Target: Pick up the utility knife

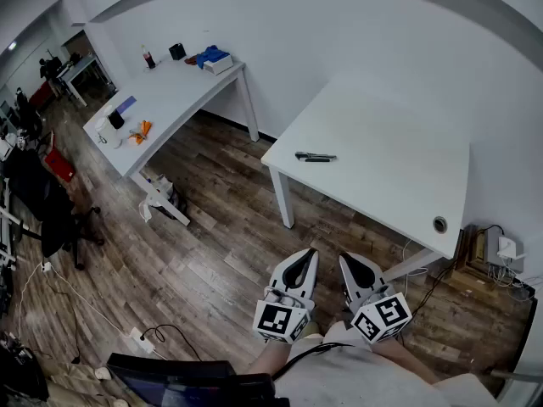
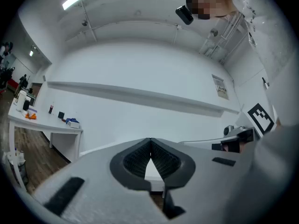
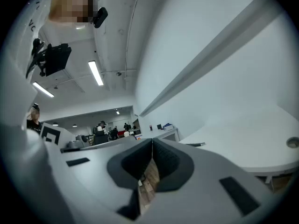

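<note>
**Asker:** What's over on the left?

**Me:** A long white desk stands against the far wall. On it are a dark bottle, a black cup, something blue and something orange. Nearer to me on that side, a power strip lies on the wood floor.

**Asker:** And your tongs?

**Me:** I hold both low and close to my body, side by side over the floor and about level. My left tongs are closed. In the left gripper view the ribbed pads meet at their tips and nothing sits between them. My right tongs, just beside them, are closed as well, pad against pad, and they are empty too.

**Asker:** Where is the utility knife?

**Me:** It is farther off and to the right, on the smaller white table. The utility knife lies flat near that table's left corner, well apart from both tongs. It looks like two slim dark pieces lying side by side, and I cannot tell one from the other. In the right gripper view it is a thin dark sliver on the tabletop, right of my jaws.

**Asker:** Anything else on that table?

**Me:** A round cable grommet is set in the top near its near right corner. Past that, a white adapter with cables sits by the wall.
</note>
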{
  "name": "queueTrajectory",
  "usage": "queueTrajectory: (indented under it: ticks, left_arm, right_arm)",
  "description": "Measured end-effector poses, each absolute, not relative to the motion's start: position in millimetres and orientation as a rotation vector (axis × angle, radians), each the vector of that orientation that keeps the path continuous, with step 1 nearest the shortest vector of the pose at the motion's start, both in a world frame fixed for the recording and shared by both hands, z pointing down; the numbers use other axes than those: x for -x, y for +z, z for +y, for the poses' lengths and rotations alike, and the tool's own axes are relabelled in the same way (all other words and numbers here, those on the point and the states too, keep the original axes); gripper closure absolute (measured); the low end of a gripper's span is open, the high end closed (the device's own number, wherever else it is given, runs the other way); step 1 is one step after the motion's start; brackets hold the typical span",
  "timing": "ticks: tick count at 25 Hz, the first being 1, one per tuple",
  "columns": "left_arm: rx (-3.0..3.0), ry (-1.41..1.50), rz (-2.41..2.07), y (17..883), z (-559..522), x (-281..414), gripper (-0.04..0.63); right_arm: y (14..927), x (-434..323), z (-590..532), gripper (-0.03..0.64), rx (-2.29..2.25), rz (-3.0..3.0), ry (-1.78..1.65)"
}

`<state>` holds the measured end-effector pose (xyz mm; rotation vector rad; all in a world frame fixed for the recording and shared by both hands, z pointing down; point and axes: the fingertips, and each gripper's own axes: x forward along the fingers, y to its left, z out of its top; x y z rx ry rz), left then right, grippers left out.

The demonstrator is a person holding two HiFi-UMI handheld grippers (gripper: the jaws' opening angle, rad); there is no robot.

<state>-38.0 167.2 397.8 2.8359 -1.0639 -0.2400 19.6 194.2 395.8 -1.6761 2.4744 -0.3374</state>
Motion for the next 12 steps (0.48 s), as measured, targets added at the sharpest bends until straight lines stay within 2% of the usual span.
queueTrajectory:
  ticks: [12]
  left_arm:
    - [-2.805, -0.266, -1.115, 401, 125, 40, 0.588]
  right_arm:
    - [402, -19, 152, 0.609, 1.633, 2.512, -0.352]
